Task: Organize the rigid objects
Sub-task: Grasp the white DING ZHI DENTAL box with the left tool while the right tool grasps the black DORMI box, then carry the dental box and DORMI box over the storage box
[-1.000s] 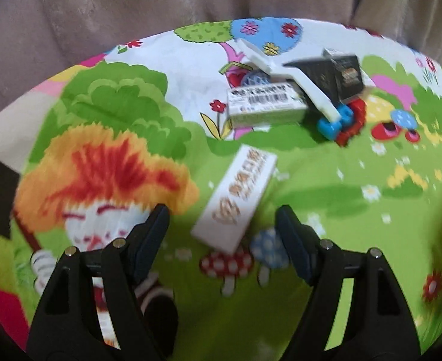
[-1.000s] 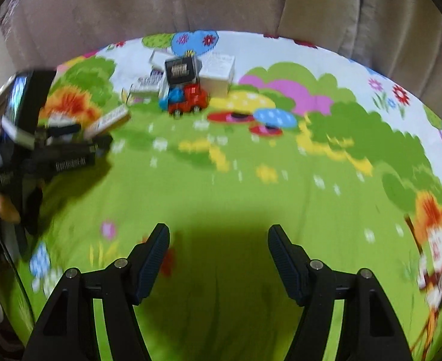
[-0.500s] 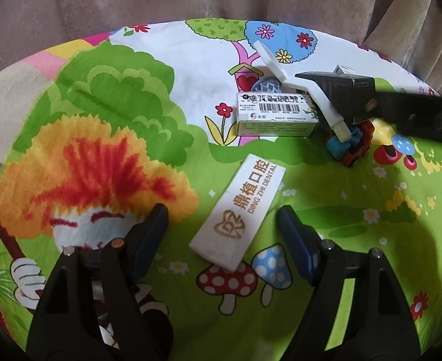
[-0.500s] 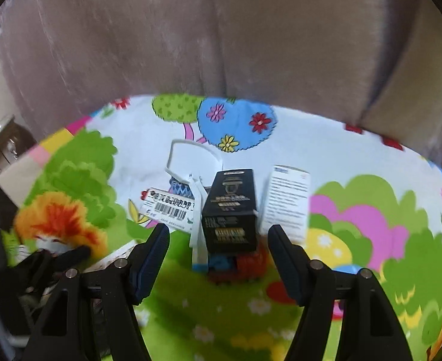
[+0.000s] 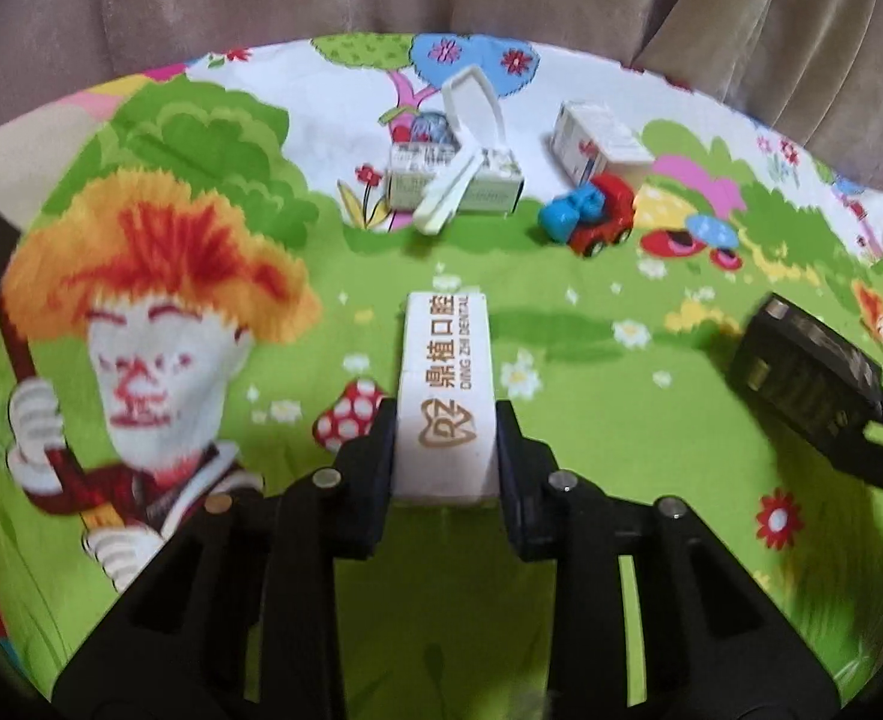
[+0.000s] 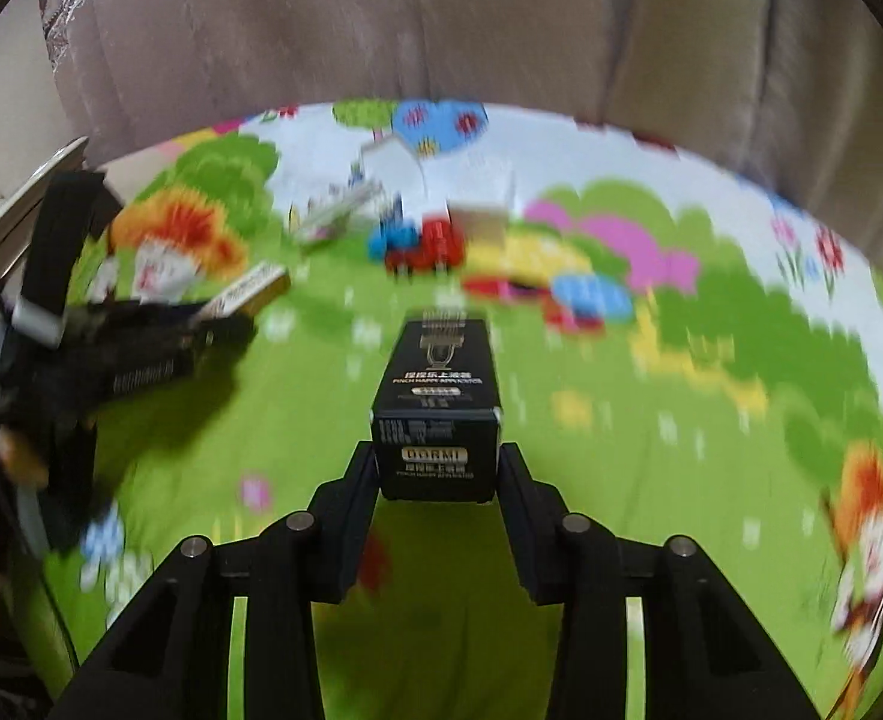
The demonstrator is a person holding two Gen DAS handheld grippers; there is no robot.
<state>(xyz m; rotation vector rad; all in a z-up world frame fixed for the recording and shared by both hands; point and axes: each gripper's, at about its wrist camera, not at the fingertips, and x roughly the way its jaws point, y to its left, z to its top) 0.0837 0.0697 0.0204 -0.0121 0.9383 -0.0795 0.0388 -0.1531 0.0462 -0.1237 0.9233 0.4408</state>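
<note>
Black plastic forms both claws. The left claw (image 5: pixel 446 438) is closing, and its pads already press both long sides of a white box (image 5: pixel 447 396) with brown lettering; the box points away from the camera, its near end between the fingers (image 5: pixel 375 462). The right claw (image 6: pixel 438 468) is likewise closing, its pads clamped on the near end of a black box (image 6: pixel 438 402) with gold print, which also points away from the camera. Both boxes sit over the green middle of a cartoon-printed cloth (image 5: pixel 591 450); whether either is lifted clear of the cloth cannot be told.

Toward the far edge of the cloth lies a group of loose items: a pale carton (image 5: pixel 489 189) with a white plastic piece (image 5: pixel 459 180) leaning across it, a red and blue toy car (image 5: pixel 591 219) just to its right, and a small white carton (image 5: pixel 597 144) close behind the car. In the left wrist view, the black box (image 5: pixel 801 378) shows near the right edge of the cloth. The right wrist view is blurred.
</note>
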